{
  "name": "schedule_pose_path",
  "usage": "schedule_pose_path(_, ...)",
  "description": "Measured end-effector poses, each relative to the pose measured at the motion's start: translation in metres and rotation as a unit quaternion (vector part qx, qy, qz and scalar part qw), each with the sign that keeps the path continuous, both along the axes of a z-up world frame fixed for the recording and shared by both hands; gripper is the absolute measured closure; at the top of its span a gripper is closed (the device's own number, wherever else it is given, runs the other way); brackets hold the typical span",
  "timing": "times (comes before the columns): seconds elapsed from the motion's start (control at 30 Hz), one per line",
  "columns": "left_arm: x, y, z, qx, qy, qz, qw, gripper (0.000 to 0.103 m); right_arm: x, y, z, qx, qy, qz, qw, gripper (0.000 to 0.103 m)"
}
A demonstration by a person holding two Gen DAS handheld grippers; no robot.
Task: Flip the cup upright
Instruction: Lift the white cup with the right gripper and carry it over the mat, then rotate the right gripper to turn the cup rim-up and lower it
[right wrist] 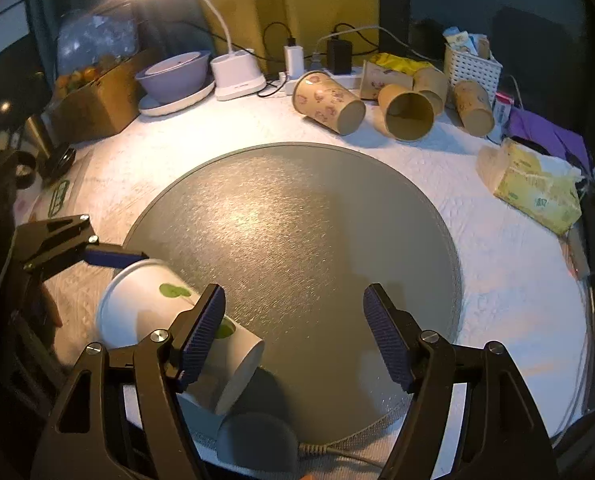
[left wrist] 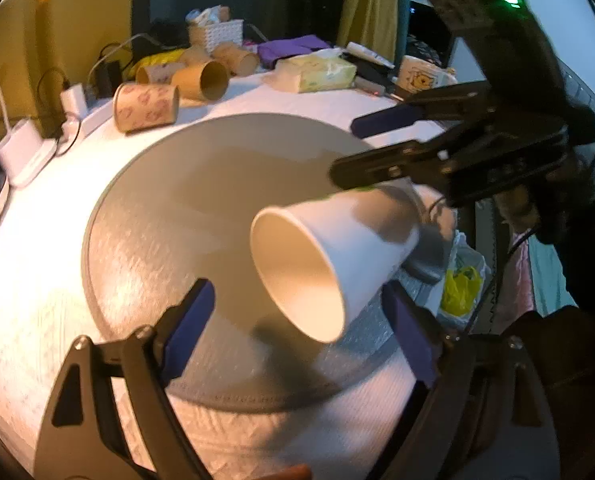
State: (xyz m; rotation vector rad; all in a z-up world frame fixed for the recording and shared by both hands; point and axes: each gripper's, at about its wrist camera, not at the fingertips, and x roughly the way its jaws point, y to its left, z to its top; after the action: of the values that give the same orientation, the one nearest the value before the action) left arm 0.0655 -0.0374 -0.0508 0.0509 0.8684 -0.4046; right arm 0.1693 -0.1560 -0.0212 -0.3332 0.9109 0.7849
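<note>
A white paper cup [left wrist: 329,252] with green marks lies on its side on the round grey mat [left wrist: 185,200], its open mouth toward the left wrist camera. My left gripper [left wrist: 297,312] is open, its blue pads on either side of the cup's mouth and apart from it. In the right wrist view the cup [right wrist: 153,312] lies at the mat's [right wrist: 305,240] left edge, base toward this camera. My right gripper [right wrist: 293,332] is open and empty, with its left finger [right wrist: 201,328] in front of the cup. It also shows in the left wrist view [left wrist: 345,148], just above the cup.
Several brown paper cups [right wrist: 329,104] lie tipped at the back of the white table. A tissue pack [right wrist: 537,192], white basket [right wrist: 471,66], lamp base [right wrist: 237,74], purple bowl [right wrist: 173,76], cardboard box [right wrist: 93,100] and chargers ring the mat. A grey object [right wrist: 257,440] sits at the mat's near edge.
</note>
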Motion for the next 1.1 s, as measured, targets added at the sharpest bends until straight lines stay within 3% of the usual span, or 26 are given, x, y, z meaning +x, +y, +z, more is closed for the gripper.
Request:
schedule_pose_path(0.37, -0.002, 0.022, -0.01, -0.01, 0.025, 0.039, 0.9989, 0.016, -0.02, 0.006, 0.009, 0.02, 0.012, 0.059, 0.998, 0.028)
schedule_pose_path(1.1, -0.014, 0.054, -0.015, -0.053, 0.023, 0.065, 0.9962, 0.016, -0.036, 0.068, 0.002, -0.038, 0.033, 0.156, 0.986, 0.028)
